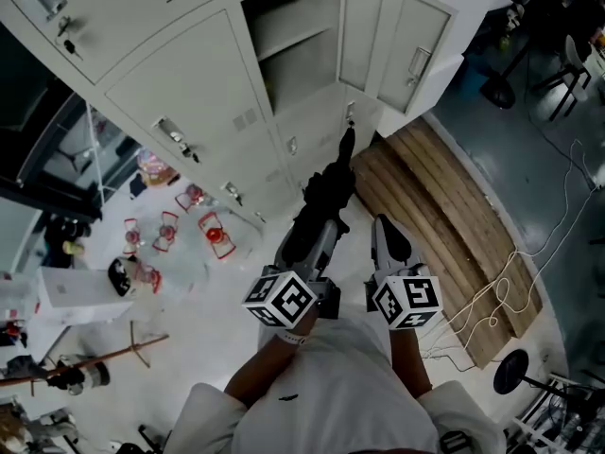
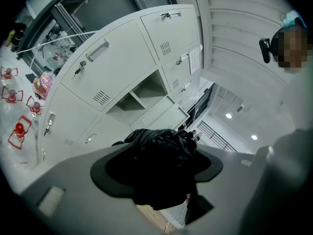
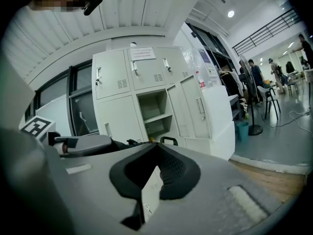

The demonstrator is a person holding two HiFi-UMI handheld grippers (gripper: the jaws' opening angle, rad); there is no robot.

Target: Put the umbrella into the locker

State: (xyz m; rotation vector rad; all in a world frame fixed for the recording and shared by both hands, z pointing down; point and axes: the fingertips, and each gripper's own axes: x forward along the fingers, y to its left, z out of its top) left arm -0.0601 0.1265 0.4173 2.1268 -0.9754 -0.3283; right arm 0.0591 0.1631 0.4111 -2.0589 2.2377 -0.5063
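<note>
A folded black umbrella [image 1: 326, 192] is held out towards the grey lockers, its far end [image 1: 347, 145] close to the locker fronts. My left gripper [image 1: 317, 233] is shut on the umbrella's near part. In the left gripper view the bunched black umbrella fabric [image 2: 161, 165] fills the space between the jaws. One locker compartment [image 1: 293, 55] stands open with a shelf inside, its door [image 1: 397, 36] swung to the right. My right gripper [image 1: 383, 227] hangs beside the left one, holding nothing, pads [image 3: 171, 173] meeting at the tips. The umbrella's handle loop [image 3: 168, 140] shows in the right gripper view.
Wooden boards [image 1: 444, 216] lie on the floor right of the lockers, with loose cables [image 1: 558, 225] and a round stand base [image 1: 510, 372] beyond. Red-and-clear items [image 1: 213, 235] and clutter sit on the floor at left. People [image 3: 254, 77] stand far off to the right.
</note>
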